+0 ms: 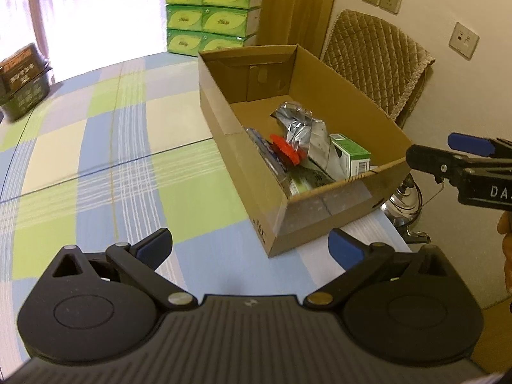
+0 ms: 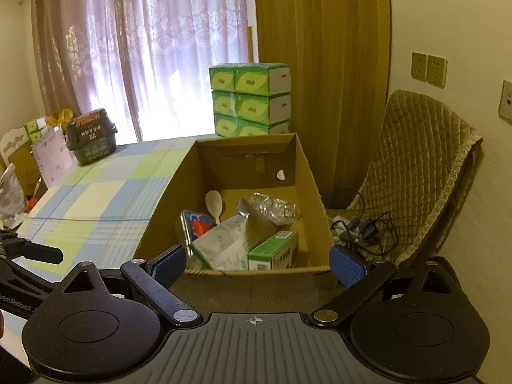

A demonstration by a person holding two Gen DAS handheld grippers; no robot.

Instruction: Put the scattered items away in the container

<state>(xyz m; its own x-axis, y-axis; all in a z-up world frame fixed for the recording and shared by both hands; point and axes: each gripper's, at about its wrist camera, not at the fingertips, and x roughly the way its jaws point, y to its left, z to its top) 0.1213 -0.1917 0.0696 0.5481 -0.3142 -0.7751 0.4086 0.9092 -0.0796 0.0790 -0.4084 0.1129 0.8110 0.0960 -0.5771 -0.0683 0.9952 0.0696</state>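
I look along my left gripper (image 1: 249, 249) and see its two blue pads spread wide apart with nothing between them. It hangs over the checked tablecloth (image 1: 105, 160), just in front of the near corner of the cardboard box (image 1: 243, 163). The cloth near it is bare.

My right gripper (image 2: 259, 264) is wide open too and holds nothing. It sits at the near short wall of the box, looking down into it.

The things are all inside the box. I see a pale spoon (image 2: 213, 204) by the left wall, a blue tin with red on it (image 2: 193, 225), a crinkly silver bag (image 2: 272, 208), a white packet (image 2: 228, 243) and a small green box (image 2: 273, 251) in the near right corner.

At the far end of the table stand a dark tub (image 2: 91, 140) and a stack of green tissue boxes (image 2: 251, 99). A padded chair (image 2: 419, 172) stands to the right by the wall.
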